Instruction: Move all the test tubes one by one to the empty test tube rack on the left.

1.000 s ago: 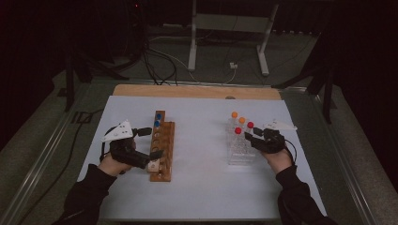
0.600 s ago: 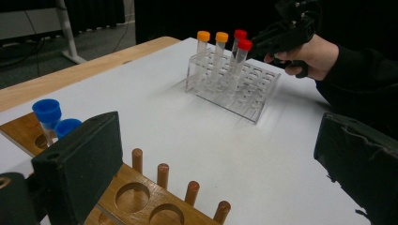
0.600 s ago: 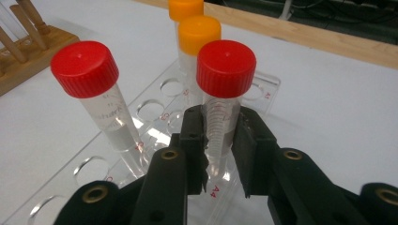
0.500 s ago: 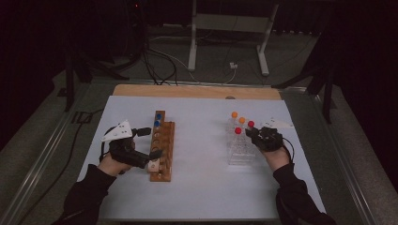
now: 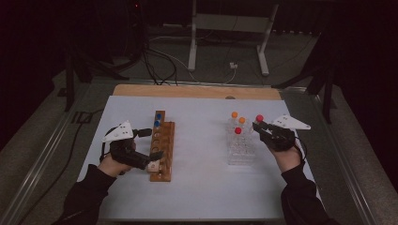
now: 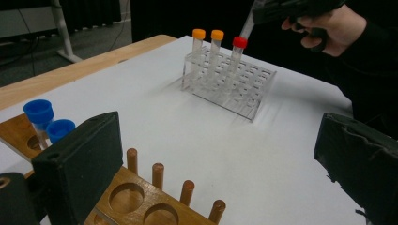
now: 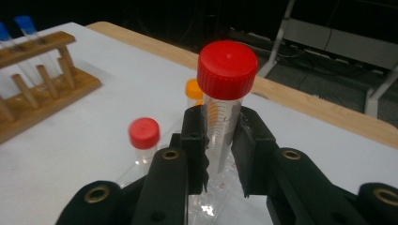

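The right gripper (image 7: 219, 140) holds a red-capped tube (image 7: 225, 103) — its jaws are clamped on the clear wall just below the cap, and the tube stands upright between them, lifted above the clear rack (image 5: 241, 149) on the right side of the table (image 5: 202, 187). In the high view the red cap sits at the gripper's tip, just beside the rack's far right corner. Three other tubes stand in the rack: two with orange caps (image 6: 199, 33) at the back and another red-capped one (image 6: 239, 42) in front of them.

The left gripper (image 6: 216, 154) has its jaws wide apart, with nothing between them; it sits at the wooden rack (image 5: 160, 150), which holds two blue-capped tubes (image 5: 157, 120) at its far end.

The held tube looks like thin, stiff plastic — light and likely empty, so it should lift with little effort. Its round, smooth wall could slip or swing in a pinch, so a hold high up, just under the cap, seems the safest, since the wider cap acts as a stop. A hard squeeze is probably not needed.
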A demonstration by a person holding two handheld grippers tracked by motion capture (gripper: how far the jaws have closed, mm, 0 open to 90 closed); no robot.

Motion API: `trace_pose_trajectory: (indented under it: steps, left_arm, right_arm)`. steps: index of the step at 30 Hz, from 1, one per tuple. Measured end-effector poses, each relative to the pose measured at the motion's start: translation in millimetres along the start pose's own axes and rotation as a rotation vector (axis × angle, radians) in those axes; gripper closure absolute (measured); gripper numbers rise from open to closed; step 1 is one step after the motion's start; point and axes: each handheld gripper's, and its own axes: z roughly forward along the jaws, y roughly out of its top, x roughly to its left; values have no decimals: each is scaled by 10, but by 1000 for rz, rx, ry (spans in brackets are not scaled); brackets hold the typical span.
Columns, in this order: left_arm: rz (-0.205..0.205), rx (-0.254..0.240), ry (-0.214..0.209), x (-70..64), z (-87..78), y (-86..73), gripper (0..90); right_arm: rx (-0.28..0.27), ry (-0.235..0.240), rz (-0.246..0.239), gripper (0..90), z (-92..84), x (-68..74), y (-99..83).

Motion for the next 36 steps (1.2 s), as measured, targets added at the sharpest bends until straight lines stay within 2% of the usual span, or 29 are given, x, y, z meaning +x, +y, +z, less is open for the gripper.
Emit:
trace_pose_trajectory:
  steps: [6, 14, 20, 22, 29, 36]
  left_arm:
    - [3, 3, 0, -5, -6, 7, 25]
    - [0, -1, -16, -17, -10, 33, 25]
    - [2, 0, -28, -36, 13, 46, 25]
    - [-10, -3, -39, -32, 24, 46, 25]
    - [12, 8, -54, -87, 81, 96, 26]
    - [36, 10, -88, -177, 169, 171, 27]
  right_arm:
    - [15, 36, -10, 747, -142, 93, 78]
    - [24, 140, -55, 747, -215, 377, 135]
    - [41, 215, -81, 747, -128, 578, 107]
    - [53, 236, -89, 748, -83, 645, 87]
    - [85, 301, -118, 747, 43, 846, 41]
    - [98, 341, -126, 747, 110, 962, 9]
